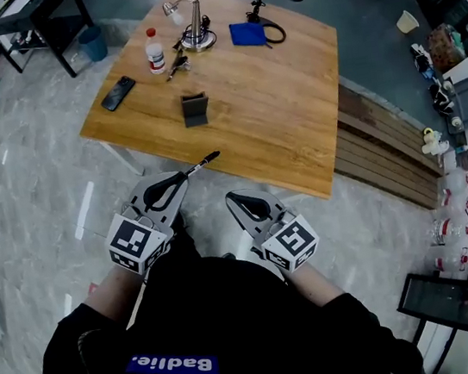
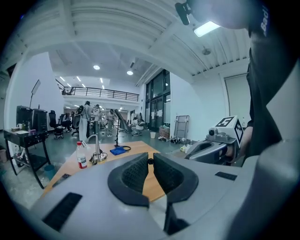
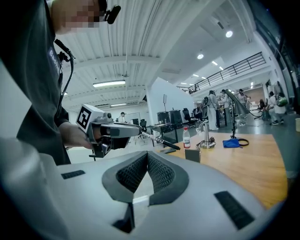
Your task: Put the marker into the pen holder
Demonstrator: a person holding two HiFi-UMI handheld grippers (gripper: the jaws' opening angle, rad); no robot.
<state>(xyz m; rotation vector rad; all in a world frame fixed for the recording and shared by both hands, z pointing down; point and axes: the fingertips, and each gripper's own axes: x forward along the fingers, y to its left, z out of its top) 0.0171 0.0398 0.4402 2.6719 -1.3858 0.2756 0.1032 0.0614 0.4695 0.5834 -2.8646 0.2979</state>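
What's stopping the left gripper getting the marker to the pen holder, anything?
Likely nothing; reach looks fine. The left gripper holds the marker at the table's near edge, and only bare wood lies between it and the pen holder.

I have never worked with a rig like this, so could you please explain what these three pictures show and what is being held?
There is no robot arm here: a person holds a two-jaw gripper in each hand. The head view looks down from a camera on the person's head. The other two views come from cameras riding on each gripper, looking along its jaws. The left gripper is shut on a black marker, which points toward the wooden table. The right gripper is shut with nothing between its jaws. On the table stand a dark pen holder and a bottle. A phone and a blue cloth lie there too.
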